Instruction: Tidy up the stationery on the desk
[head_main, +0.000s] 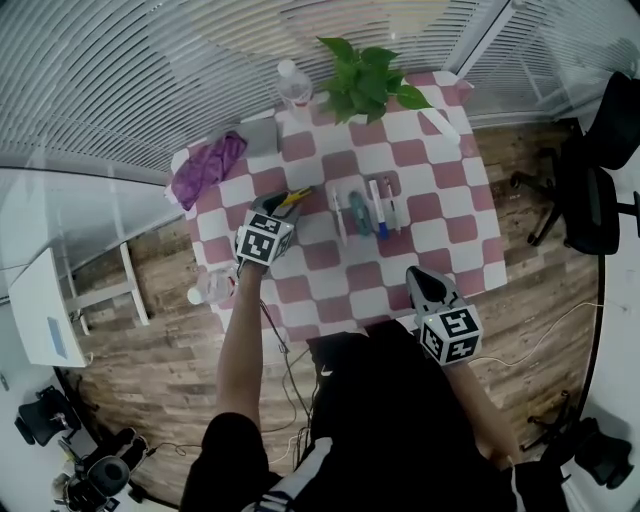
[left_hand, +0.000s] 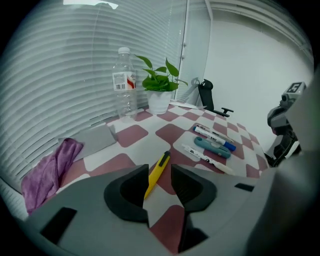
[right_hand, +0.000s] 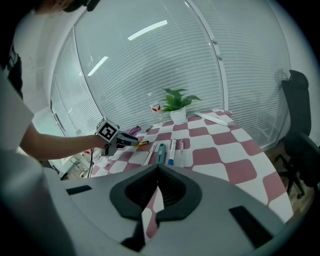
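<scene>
**Left tool** (left_hand: 159, 170): I read its jaws as standing wide apart, with the pads pressing on nothing. A slim yellow pen-shaped piece with a black end (left_hand: 157, 173) lies flat on the red-and-white checked worktop (left_hand: 131, 136) in the gap between them. Its near end is hidden behind one jaw. Its long axis runs away from the tool and slightly right, with the black end farthest out, towards the other stationery. In the head view this tool (head_main: 283, 205) is over the worktop's left half, and the yellow piece (head_main: 297, 196) shows just past its tips.

**Right tool** (right_hand: 157, 167): I see the jaws closed together with nothing between them. It is by the worktop's near edge, well apart from the left tool.

**Beyond the yellow piece**, side by side: a white marker with a blue cap (left_hand: 214, 138), a teal pen-like item (left_hand: 212, 148) and a white pen (left_hand: 206, 157).

**Farther back**: a clear plastic bottle (left_hand: 124, 82), a green plant in a white pot (left_hand: 159, 90) and a purple cloth (left_hand: 47, 172).
</scene>
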